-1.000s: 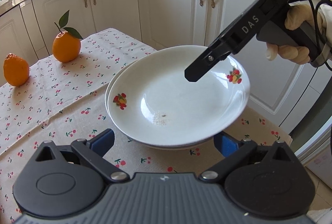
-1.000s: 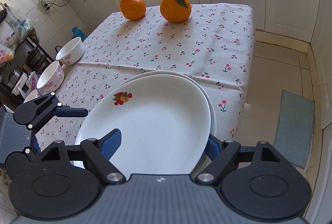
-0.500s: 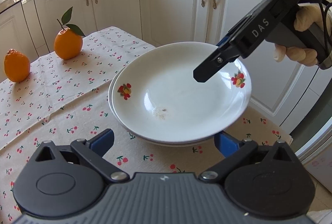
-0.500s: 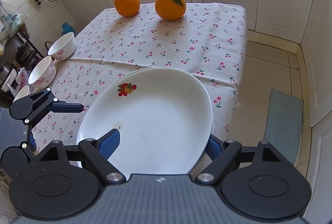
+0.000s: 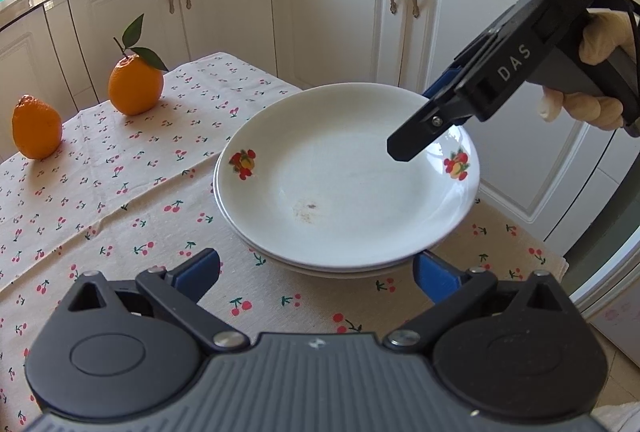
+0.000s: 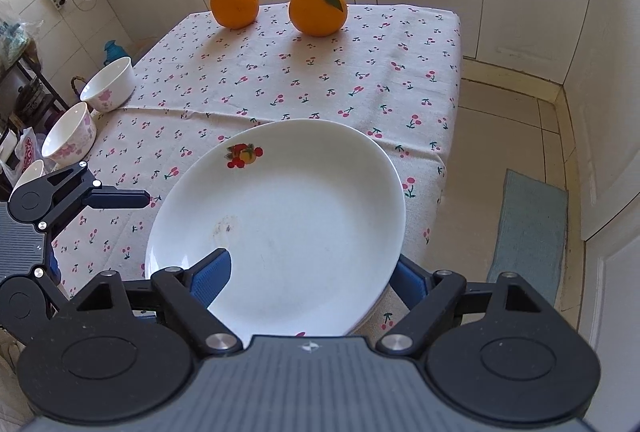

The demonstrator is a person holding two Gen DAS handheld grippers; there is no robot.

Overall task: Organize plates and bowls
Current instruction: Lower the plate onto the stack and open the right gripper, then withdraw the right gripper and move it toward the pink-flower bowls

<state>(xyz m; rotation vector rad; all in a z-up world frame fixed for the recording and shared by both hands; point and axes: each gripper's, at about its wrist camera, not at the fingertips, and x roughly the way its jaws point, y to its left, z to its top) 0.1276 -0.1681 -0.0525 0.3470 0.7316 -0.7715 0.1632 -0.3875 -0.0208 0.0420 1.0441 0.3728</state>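
Note:
A white plate with fruit prints (image 5: pixel 348 184) lies on a second white plate, whose rim (image 5: pixel 332 267) shows below it, near the table corner. It also shows in the right wrist view (image 6: pixel 288 224). My right gripper (image 6: pixel 308 278) has its jaws wide apart on either side of the top plate's near rim; in the left wrist view it (image 5: pixel 436 112) reaches over the far right rim. My left gripper (image 5: pixel 316 274) is open and empty just short of the plates. Three white bowls with pink flowers (image 6: pixel 108 84) (image 6: pixel 70 134) (image 6: pixel 28 176) stand at the table's left edge.
Two oranges (image 5: pixel 136 82) (image 5: pixel 37 128) sit at the far end of the cherry-print tablecloth (image 5: pixel 120 200). White cabinets (image 5: pixel 340 12) stand behind the table. A blue-grey mat (image 6: pixel 528 232) lies on the floor to the right of the table.
The top plate has come down and settled level on the lower plate. The right gripper's jaws have spread apart around its rim. The left gripper has drawn back a little.

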